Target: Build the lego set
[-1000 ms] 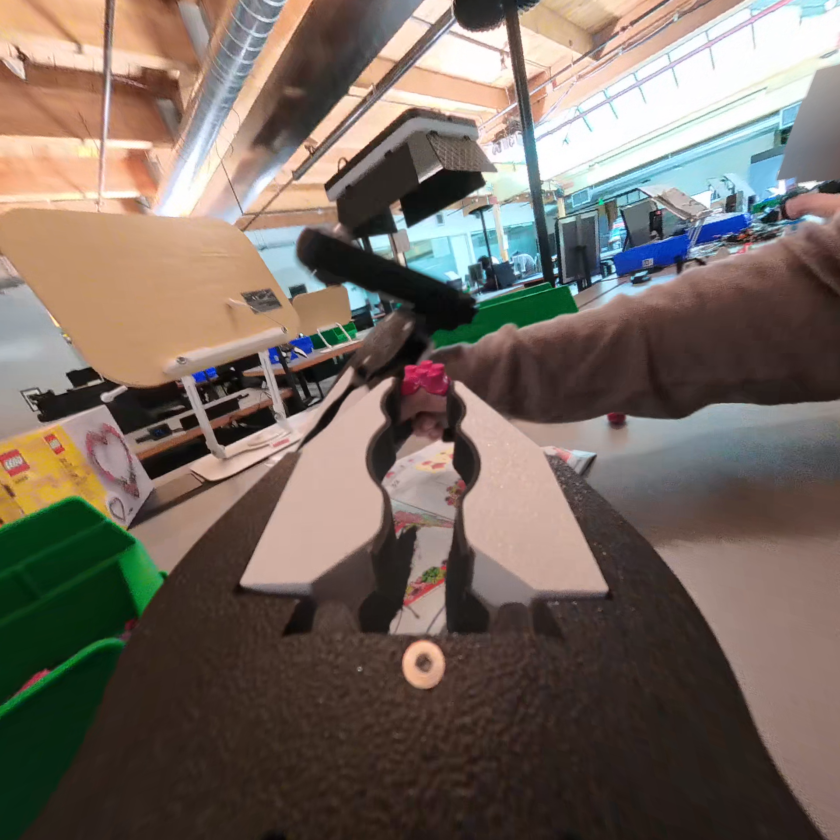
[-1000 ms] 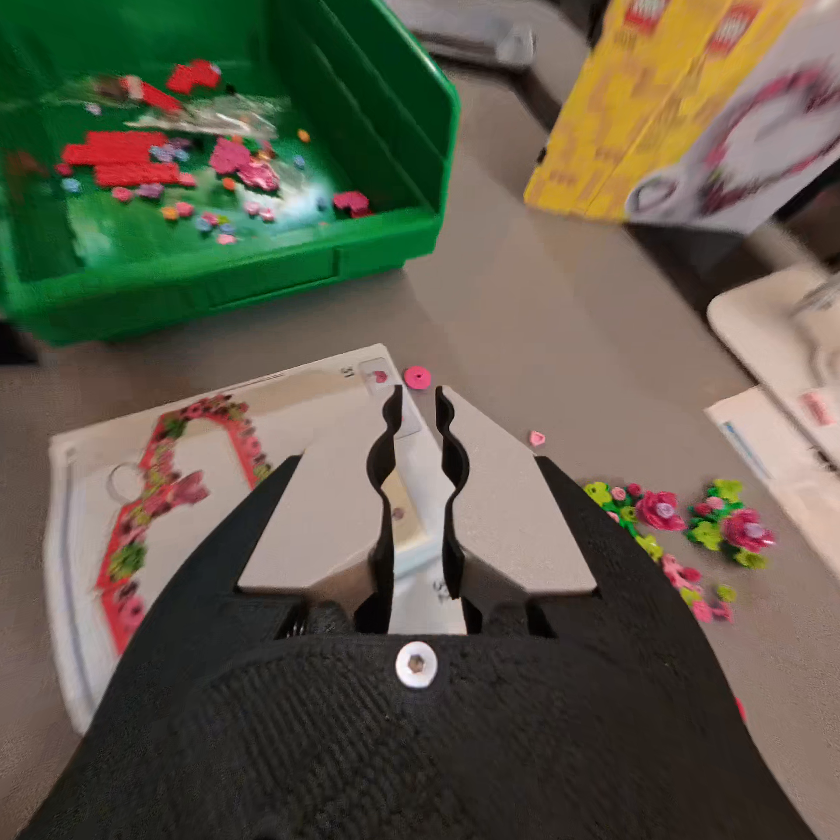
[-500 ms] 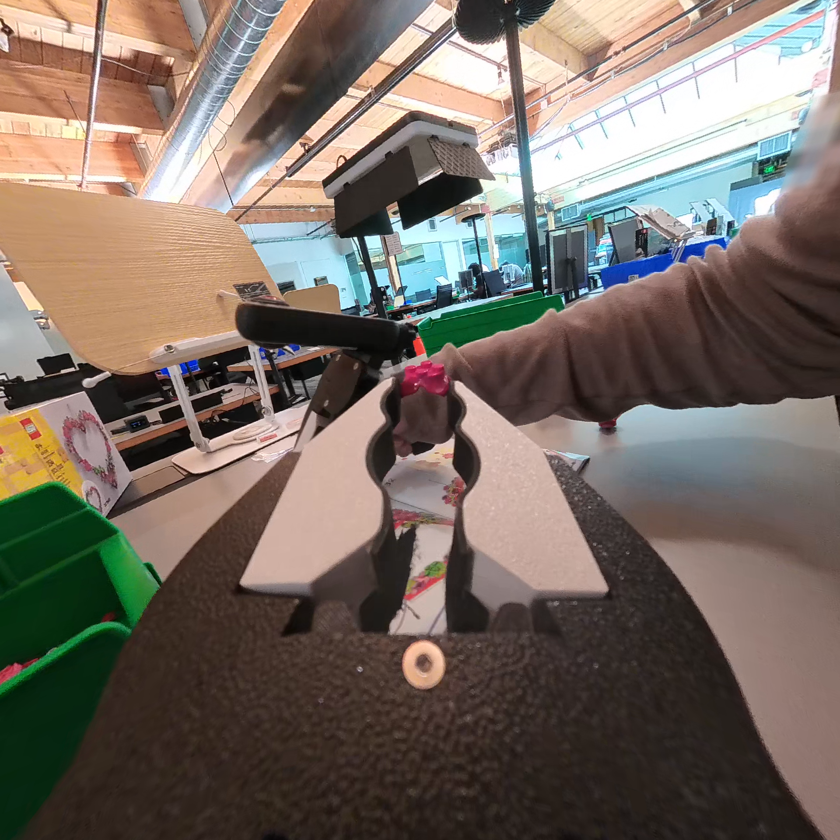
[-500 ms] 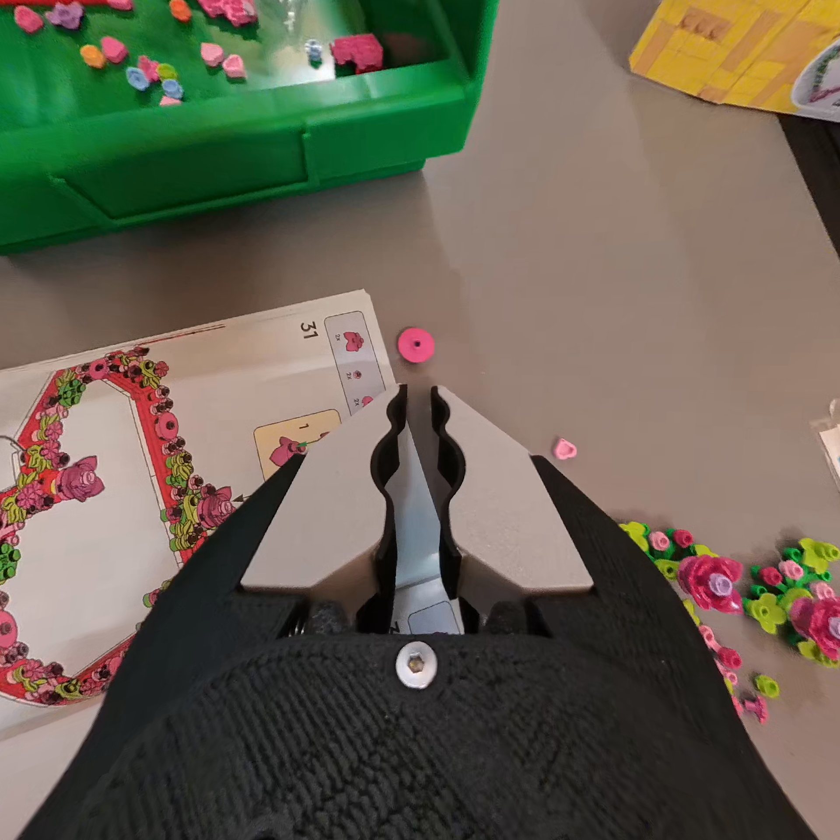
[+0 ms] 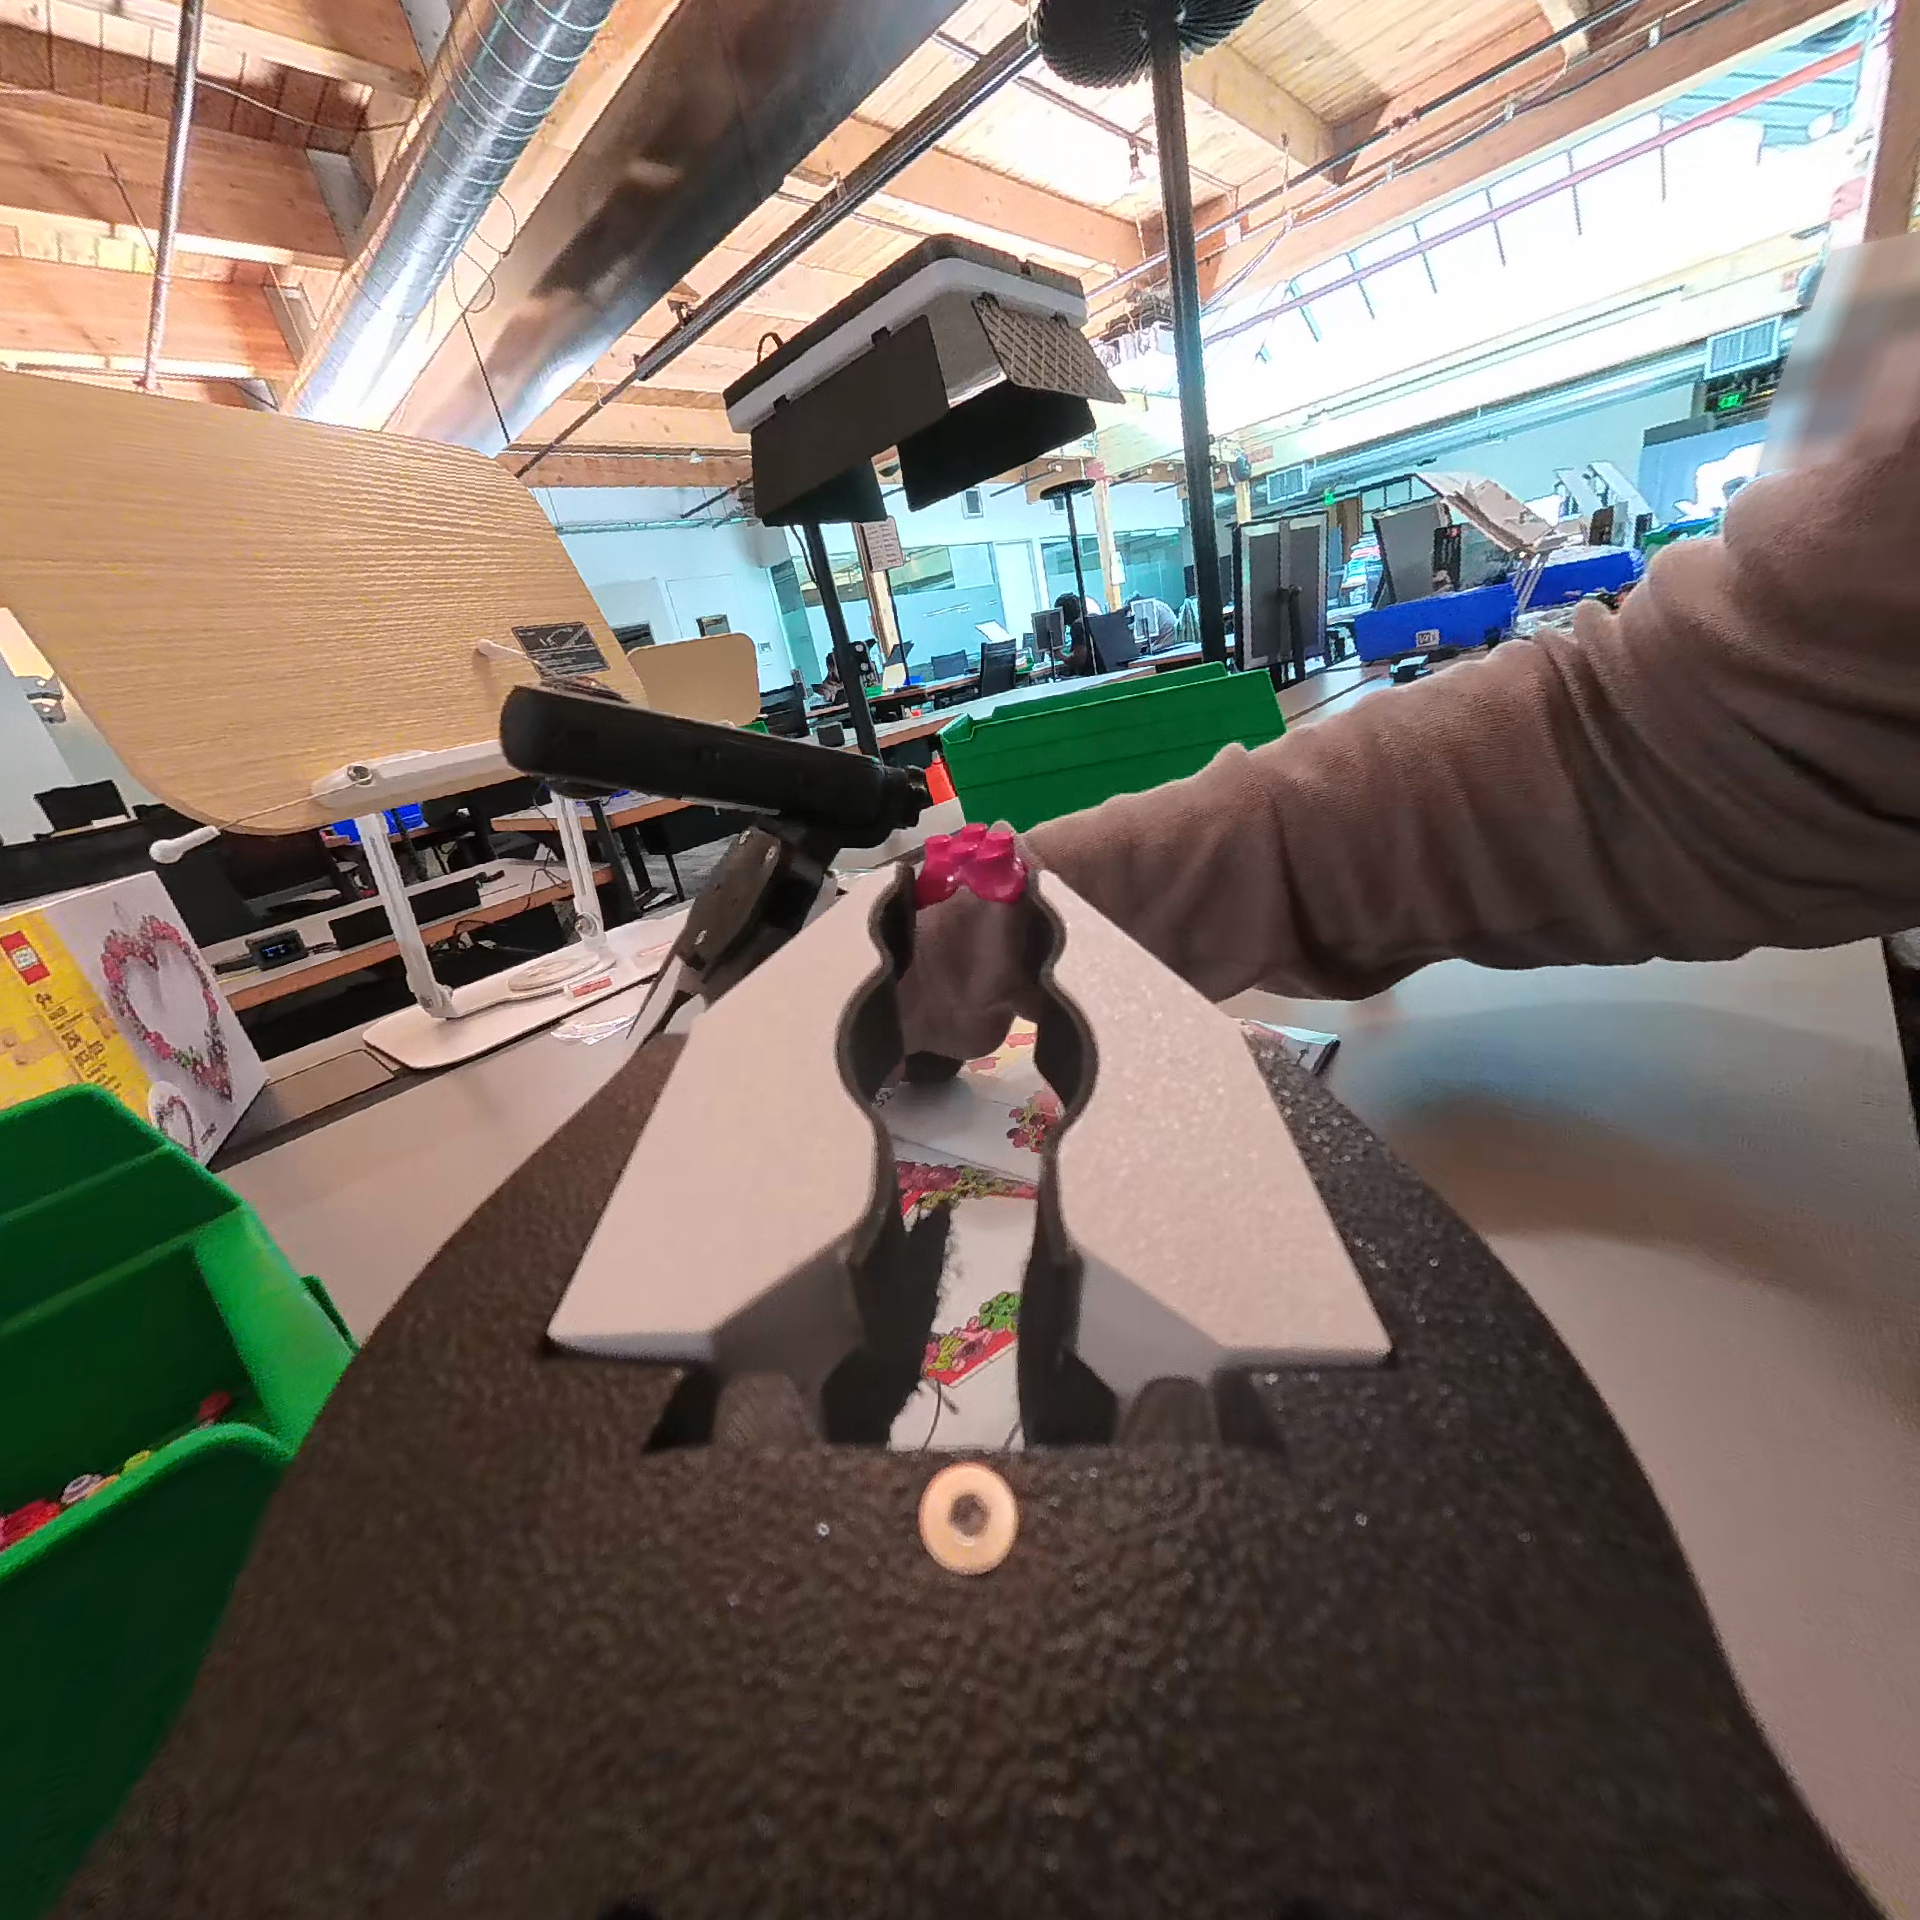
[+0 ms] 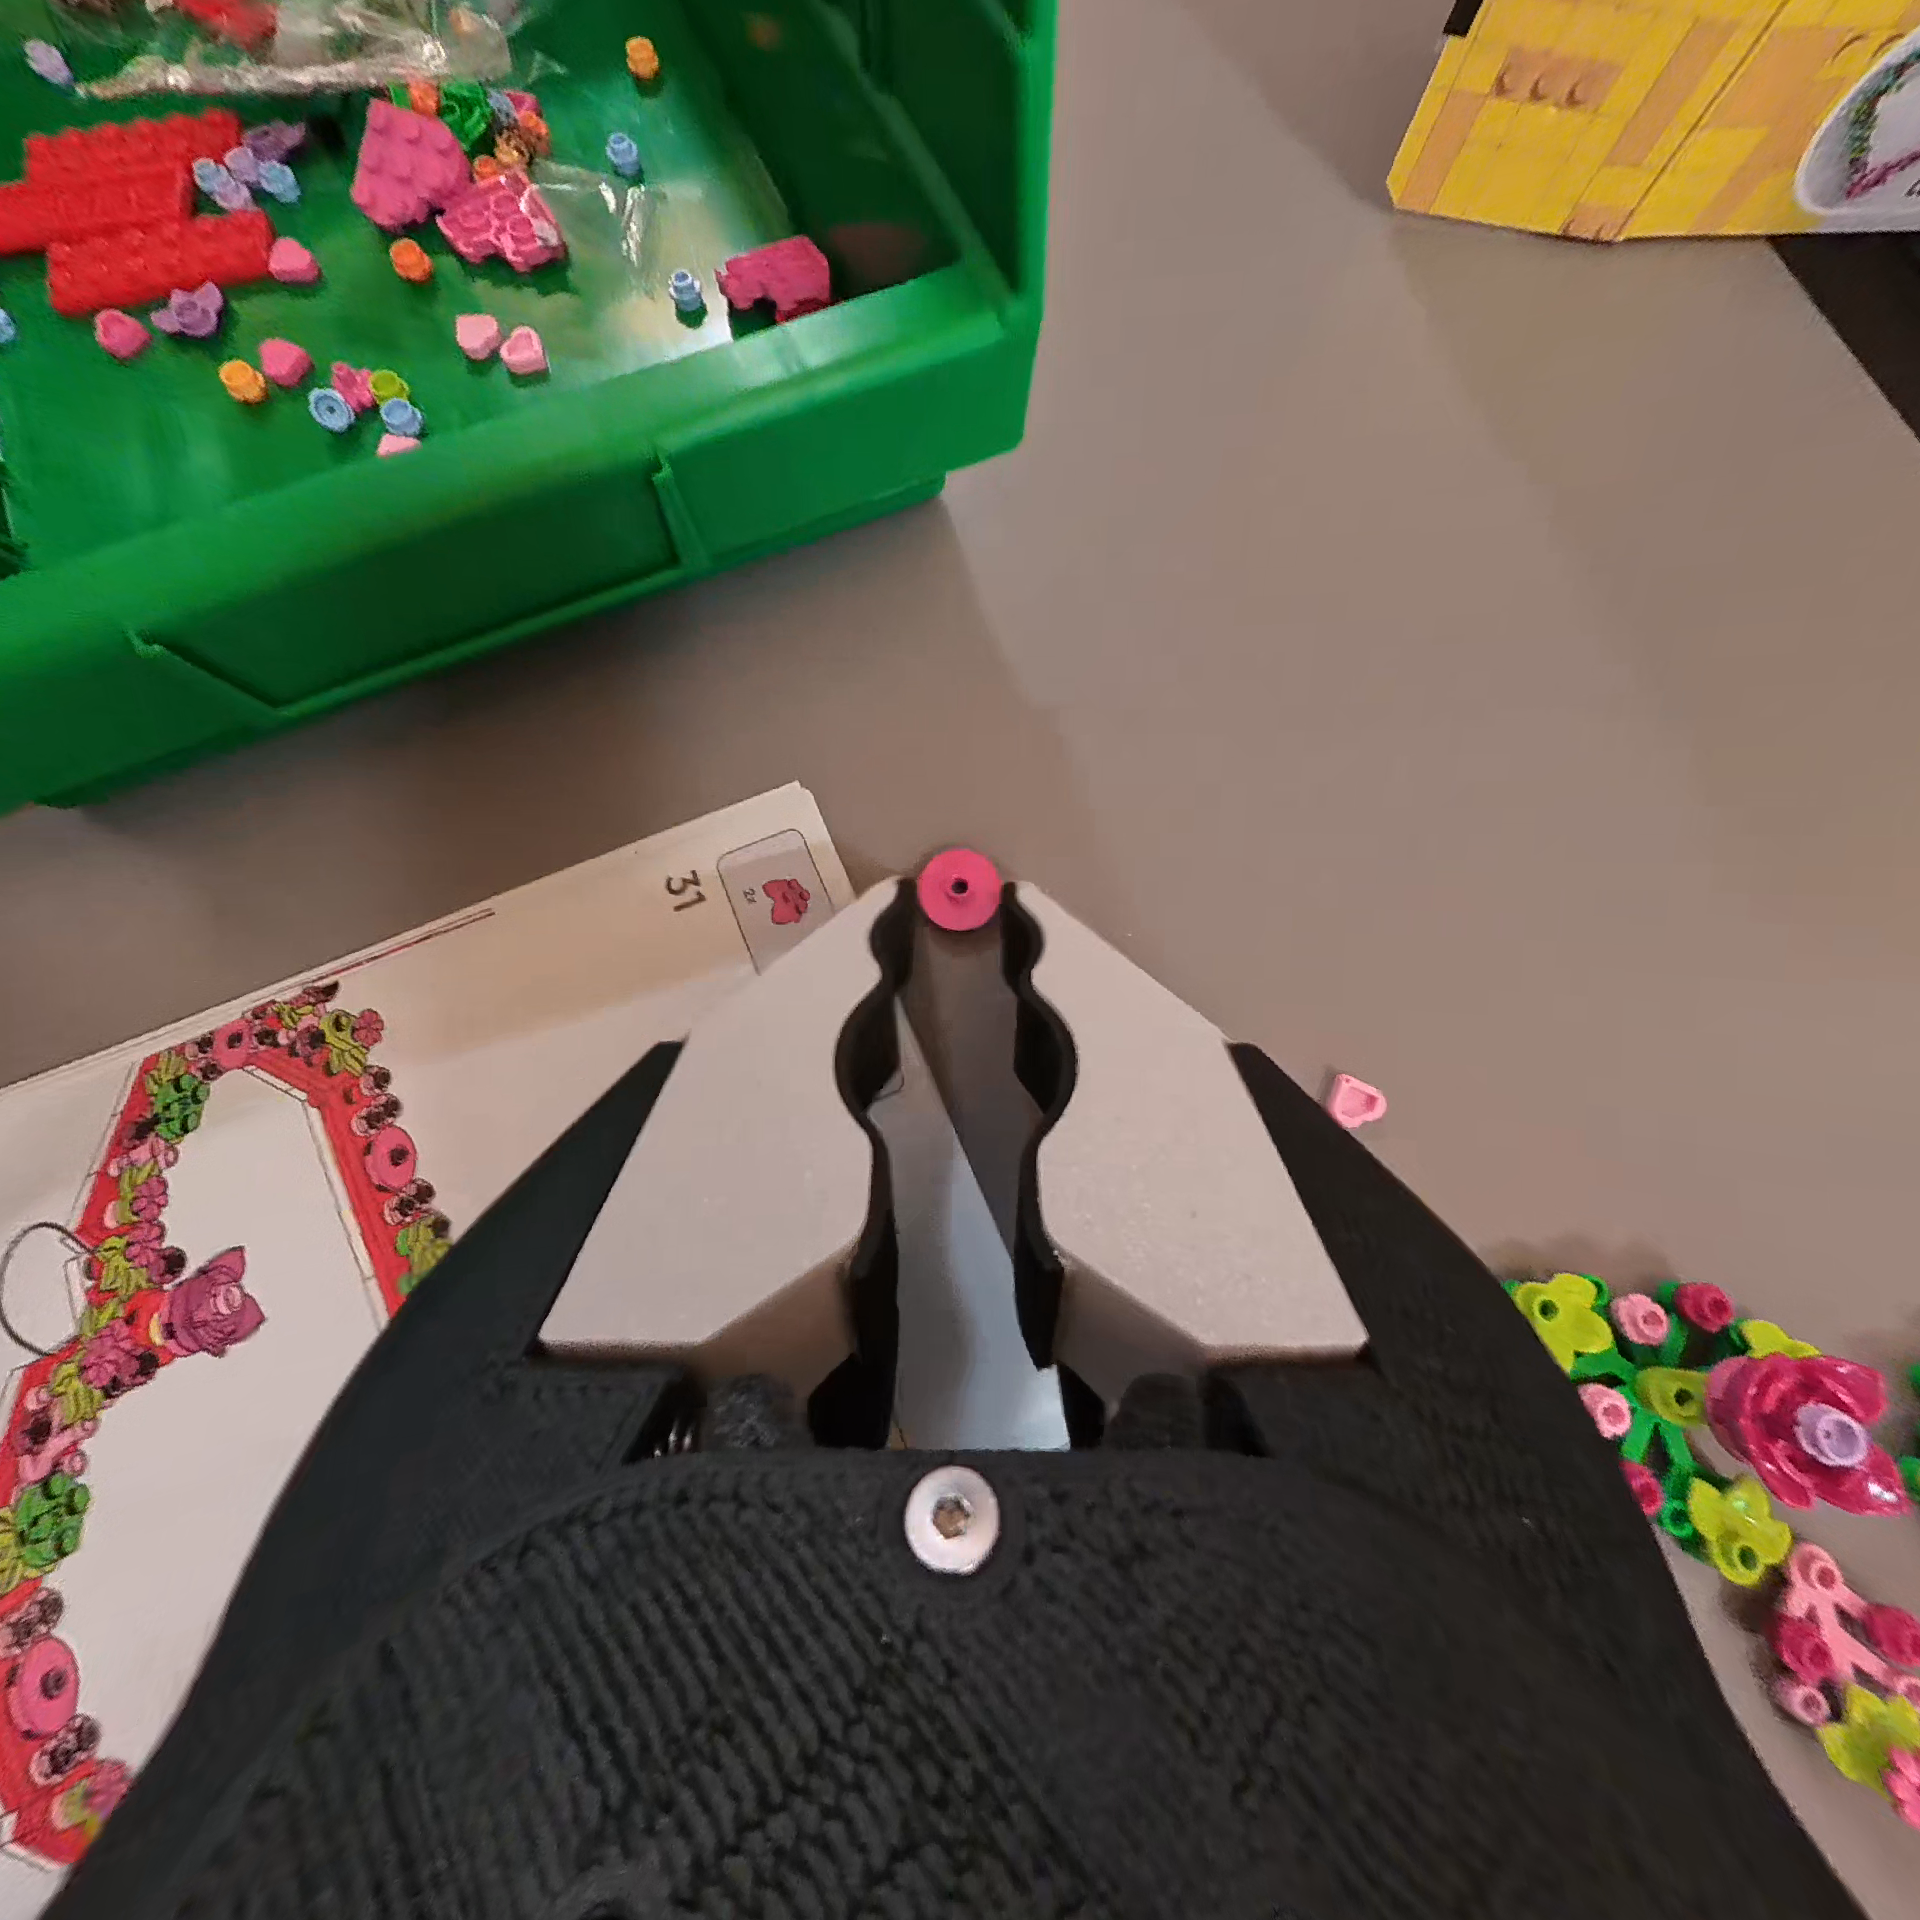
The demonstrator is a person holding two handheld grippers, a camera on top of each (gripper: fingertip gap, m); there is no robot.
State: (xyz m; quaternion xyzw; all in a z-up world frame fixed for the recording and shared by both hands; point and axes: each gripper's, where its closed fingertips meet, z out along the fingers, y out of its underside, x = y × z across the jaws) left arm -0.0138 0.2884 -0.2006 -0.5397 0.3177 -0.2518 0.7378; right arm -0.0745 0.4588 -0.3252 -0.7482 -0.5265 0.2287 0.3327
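- Left hand-held gripper (image 5: 968, 883): raised off the table (image 5: 1558, 1195), fingers nearly closed and clamped at the tips on a magenta studded piece (image 5: 970, 871).
- Right hand-held gripper (image 6: 958, 902): angled down at the table (image 6: 1351, 623), fingers a narrow gap apart. A pink round piece (image 6: 958, 889) sits between the fingertips; whether the tips touch it cannot be told.
- The round piece lies on the table just beside the corner of the open booklet (image 6: 436, 1039).
- A small pale pink heart piece (image 6: 1356, 1099) lies on the table right of the right gripper.
- Built flower clusters (image 6: 1766, 1423) lie at the right edge of the right wrist view.
- Green bin (image 6: 623, 540): beyond the booklet, holding loose red, pink, blue and orange pieces.
- Yellow box (image 6: 1558, 125): upper right, apart from the bin.
- In the left wrist view, a sleeved arm (image 5: 1507, 810) reaches across to the right gripper's black handle (image 5: 707, 764).
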